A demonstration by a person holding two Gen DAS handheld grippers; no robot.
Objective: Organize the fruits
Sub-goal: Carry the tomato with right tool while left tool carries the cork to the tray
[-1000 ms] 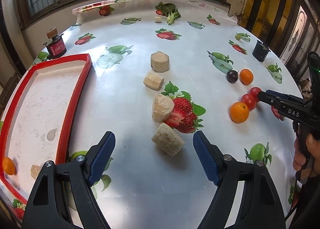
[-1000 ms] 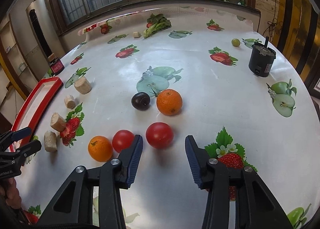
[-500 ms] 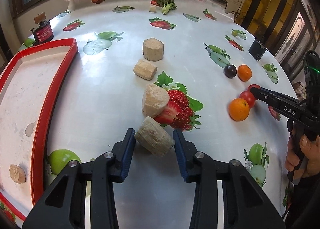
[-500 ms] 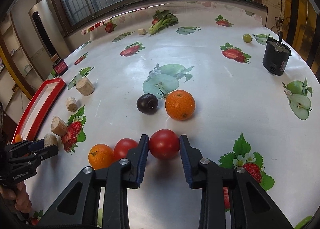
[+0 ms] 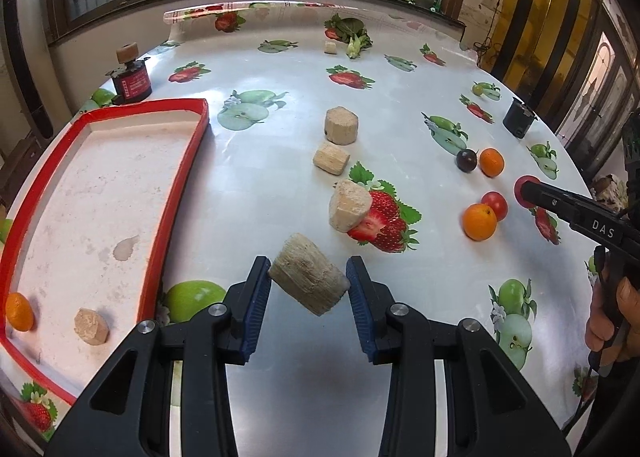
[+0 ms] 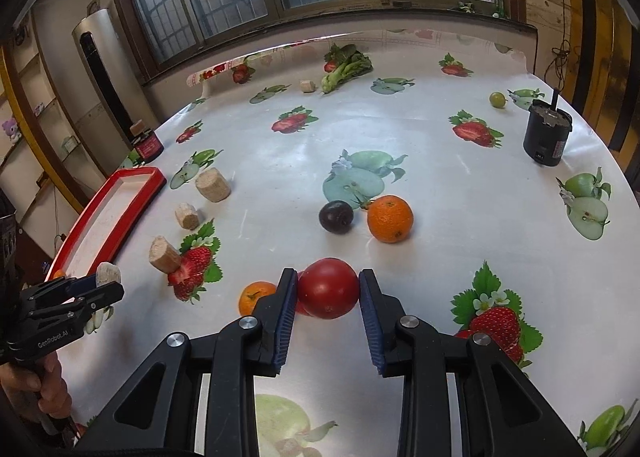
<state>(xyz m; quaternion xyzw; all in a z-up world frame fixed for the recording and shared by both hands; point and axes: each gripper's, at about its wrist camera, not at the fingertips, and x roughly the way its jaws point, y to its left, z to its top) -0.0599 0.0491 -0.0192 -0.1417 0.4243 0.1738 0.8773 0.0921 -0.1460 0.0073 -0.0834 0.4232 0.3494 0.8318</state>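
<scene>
Two tools: each pinches one thing, both lifted clear of the bench [image 5: 280,177].
Left tool [image 5: 307,289]: blue pads pressed on the two sides of a tan cork-like block [image 5: 307,285], which sits tilted between them; its jaws have just been closing on it.
Right tool [image 6: 328,291]: pads clamped on a red tomato [image 6: 328,288]; its jaws have just been closing on it too. In the left view this tool [image 5: 524,191] shows at the right edge, with a hand [image 5: 612,321] on its grip.
Tray [image 5: 172,185]: red-rimmed, white inside, at the left of the bench; it holds a small orange [image 5: 18,311] and one tan block [image 5: 91,326], apart from each other.
Loose blocks: three more tan blocks [image 5: 341,130] [image 5: 331,158] [image 5: 349,206] lie in a row on the bench beyond the left tool.
Loose fruit: a second tomato [image 5: 495,204] touches an orange [image 5: 479,222]; farther back a dark plum [image 6: 336,216] lies just beside another orange [image 6: 390,218].
Far items: a leafy green bunch [image 6: 346,67], a small green fruit [image 6: 497,100], a black canister [image 6: 547,137] and a dark jar [image 5: 131,78] with a cork on top.
Cloth: glossy white, printed with strawberries and apples.
</scene>
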